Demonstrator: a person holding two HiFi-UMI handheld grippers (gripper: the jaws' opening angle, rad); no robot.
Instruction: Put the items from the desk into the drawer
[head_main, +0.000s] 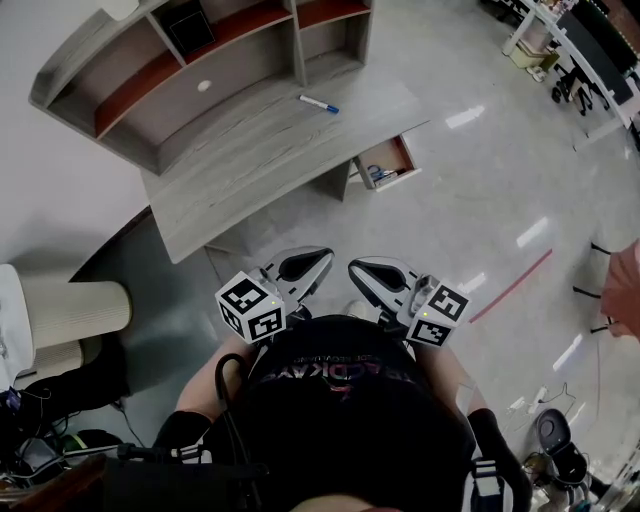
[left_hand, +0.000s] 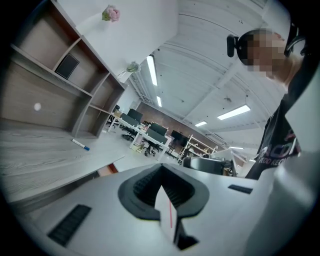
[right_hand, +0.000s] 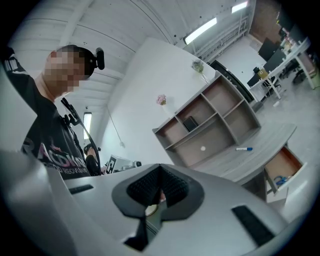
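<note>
A white pen with a blue cap (head_main: 318, 103) lies on the grey wooden desk (head_main: 250, 150); it also shows as the pen (left_hand: 80, 145) and the pen (right_hand: 244, 148) in the two gripper views. The drawer (head_main: 385, 160) at the desk's right end stands pulled out with small blue items inside; in the right gripper view this drawer (right_hand: 282, 172) is low at the right. My left gripper (head_main: 316, 262) and right gripper (head_main: 364, 272) are held side by side close to the person's chest, far from the desk. Both are shut with nothing between the jaws, as the left gripper (left_hand: 162, 187) and right gripper (right_hand: 159, 192) show in their own views.
A hutch with shelves (head_main: 200, 50) stands on the desk's back, with a black item (head_main: 188, 25) in one compartment. A beige cylinder (head_main: 75, 310) stands at the left. Red floor tape (head_main: 510, 287) runs at the right. Office tables and chairs (head_main: 575, 55) stand far right.
</note>
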